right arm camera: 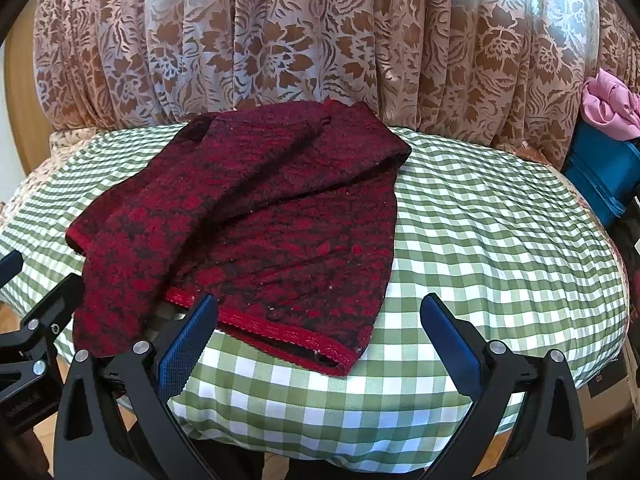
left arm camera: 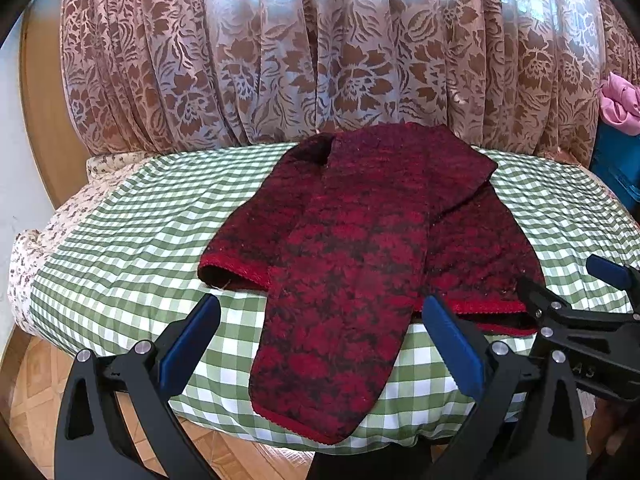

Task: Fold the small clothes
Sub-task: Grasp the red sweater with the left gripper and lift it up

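Lying on the green-checked cushion [left arm camera: 120, 240], a red-black knit sweater [left arm camera: 360, 216] is seen w/ collar toward the floral curtain [left arm camera: 280, 60] and hem toward the cameras, long axis running near-to-far. One sleeve [left arm camera: 332, 340] is folded across the body, its cuff hanging over the cushion's near edge. Left gripper [left arm camera: 320, 340] and right gripper [right arm camera: 320, 336] are both held apart, nothing clamped; the right's left pad [right arm camera: 188, 344] is just beside the hem.

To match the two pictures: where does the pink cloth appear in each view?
Left wrist view: pink cloth at the far right edge, above a blue box.
Right wrist view: pink cloth at the right edge, upon the same blue box.
Shared landmark: the red garment.
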Demonstrator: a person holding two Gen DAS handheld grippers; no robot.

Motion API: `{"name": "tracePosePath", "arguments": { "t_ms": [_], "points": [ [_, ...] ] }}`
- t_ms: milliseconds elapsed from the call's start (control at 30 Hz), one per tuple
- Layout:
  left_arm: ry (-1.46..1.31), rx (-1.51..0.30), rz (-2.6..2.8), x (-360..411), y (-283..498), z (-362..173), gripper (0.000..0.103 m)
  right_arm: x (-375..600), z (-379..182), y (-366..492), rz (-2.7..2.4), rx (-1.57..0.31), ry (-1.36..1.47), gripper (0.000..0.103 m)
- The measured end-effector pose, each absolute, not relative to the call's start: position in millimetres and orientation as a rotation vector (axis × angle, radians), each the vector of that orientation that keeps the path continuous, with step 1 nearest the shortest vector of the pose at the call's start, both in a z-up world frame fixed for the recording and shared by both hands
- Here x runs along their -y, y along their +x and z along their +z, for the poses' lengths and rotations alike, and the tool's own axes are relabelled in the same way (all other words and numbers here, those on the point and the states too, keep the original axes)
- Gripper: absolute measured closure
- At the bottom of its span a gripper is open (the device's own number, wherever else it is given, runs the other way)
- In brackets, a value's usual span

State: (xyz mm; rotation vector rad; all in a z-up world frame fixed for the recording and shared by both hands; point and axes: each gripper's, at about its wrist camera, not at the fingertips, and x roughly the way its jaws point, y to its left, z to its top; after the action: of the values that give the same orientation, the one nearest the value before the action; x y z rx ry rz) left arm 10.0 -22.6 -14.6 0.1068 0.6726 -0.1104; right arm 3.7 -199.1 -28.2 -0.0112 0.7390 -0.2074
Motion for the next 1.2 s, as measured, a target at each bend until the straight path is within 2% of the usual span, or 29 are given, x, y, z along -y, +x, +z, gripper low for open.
{"name": "tracePosePath", "arguments": {
  "t_ms": [300, 400, 467, 600, 633, 700, 733, 767, 833, 967, 1067, 1200],
  "points": [
    [0.158, -0.727, -0.140, 31.0, 25.8, -25.8, 0.003, 208.0, -34.3, 9.0, -0.208, -0.759, 0.014, 0.003],
    [0.249, -0.726, -0.170, 39.7, 28.7, -32.7, 0.006, 223.2, -32.7, 14.2, -0.215, -0.763, 0.060, 0.003],
    [0.302, -0.746, -0.203, 46.4, 29.7, -40.1, 0.019, 239.9, -29.4, 18.4, -0.217, -0.762, 0.116, 0.003],
    [0.398, -0.785, -0.234, 57.1, 31.0, -58.9, 0.029, 270.2, -24.9, 28.3, -0.204, -0.774, 0.235, 0.003],
    [0.420, -0.795, -0.229, 59.1, 32.4, -65.7, 0.035, 278.7, -24.8, 34.3, -0.188, -0.787, 0.271, 0.006],
    [0.417, -0.824, -0.236, 58.3, 36.3, -73.4, 0.059, 286.1, -24.6, 44.0, -0.154, -0.806, 0.317, 0.011],
    [0.381, -0.841, -0.264, 55.4, 37.3, -73.1, 0.076, 290.3, -24.0, 52.1, -0.126, -0.815, 0.348, 0.015],
    [0.353, -0.840, -0.274, 52.3, 37.2, -70.2, 0.083, 291.3, -23.4, 58.3, -0.105, -0.821, 0.361, 0.018],
    [0.243, -0.829, -0.302, 38.4, 38.1, -52.2, 0.088, 292.4, -23.4, 72.3, -0.047, -0.837, 0.403, 0.029],
    [0.031, -0.761, -0.313, -0.8, 47.9, -10.0, 0.090, 282.9, -29.4, 111.1, 0.082, -0.893, 0.491, 0.046],
    [-0.086, -0.694, -0.264, -39.0, 71.0, 22.5, 0.095, 264.1, -42.6, 139.2, 0.167, -0.961, 0.531, 0.053],
    [-0.168, -0.628, -0.148, -86.2, 121.4, 48.8, 0.103, 234.4, -62.5, 164.0, 0.268, -1.043, 0.581, 0.053]
  ]
}}
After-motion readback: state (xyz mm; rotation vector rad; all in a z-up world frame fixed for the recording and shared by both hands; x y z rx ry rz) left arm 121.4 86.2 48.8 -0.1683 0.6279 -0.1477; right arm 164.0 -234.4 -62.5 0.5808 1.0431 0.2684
